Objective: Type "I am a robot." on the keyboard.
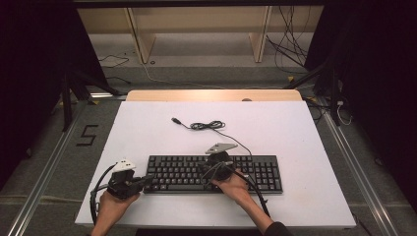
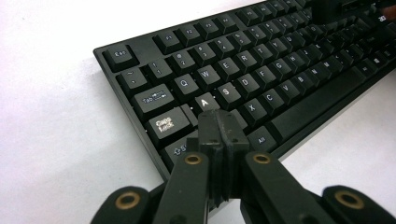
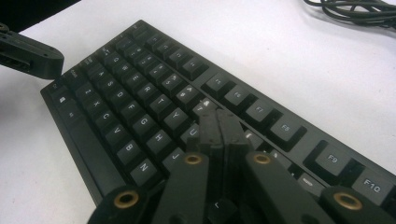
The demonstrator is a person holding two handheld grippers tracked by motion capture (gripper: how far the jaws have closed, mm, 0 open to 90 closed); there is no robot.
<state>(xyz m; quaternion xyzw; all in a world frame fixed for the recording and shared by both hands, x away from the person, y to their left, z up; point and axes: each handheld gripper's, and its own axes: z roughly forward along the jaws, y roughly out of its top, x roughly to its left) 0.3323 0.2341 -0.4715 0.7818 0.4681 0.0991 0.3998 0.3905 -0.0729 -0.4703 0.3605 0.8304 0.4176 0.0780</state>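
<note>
A black keyboard (image 1: 255, 172) lies along the near part of the white table top (image 1: 147, 128); it also shows in the left gripper view (image 2: 280, 60) and the right gripper view (image 3: 116, 102). Its cable (image 1: 207, 126) lies coiled behind it and ends in a USB plug (image 1: 175, 120). My left gripper (image 1: 147, 178) is at the keyboard's left end, its jaws shut with nothing between them, their tips (image 2: 218, 120) over the keys just below A. My right gripper (image 1: 203, 170) is over the middle keys, jaws shut and empty, with the tips (image 3: 216, 115) above the Y and U area.
The white top ends about a hand's width in front of the keyboard. A wooden strip (image 1: 214, 95) runs along its far edge. Beyond are shelf legs (image 1: 140, 42) and loose floor cables (image 1: 290, 49). Metal rails (image 1: 46, 167) flank the table, and a "5" mark (image 1: 86, 135) is at left.
</note>
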